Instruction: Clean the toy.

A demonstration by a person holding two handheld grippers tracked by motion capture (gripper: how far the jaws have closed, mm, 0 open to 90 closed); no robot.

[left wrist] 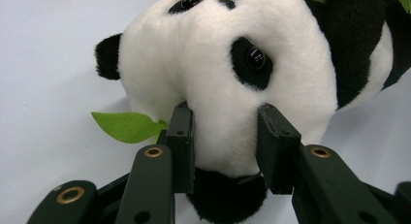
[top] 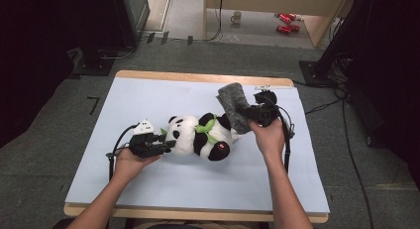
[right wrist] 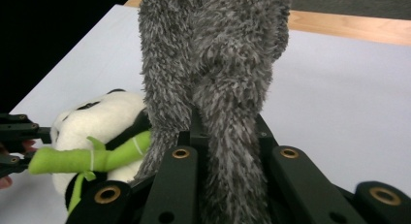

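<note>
Left gripper (left wrist: pixel 225 146) around panda's (left wrist: pixel 228 64) head, grey cloth (top: pixel 234 106) beside.

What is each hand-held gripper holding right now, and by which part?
The left hand-held gripper clamps the panda plush by its head; the right hand-held gripper grips the grey fuzzy cloth at its lower end.
</note>
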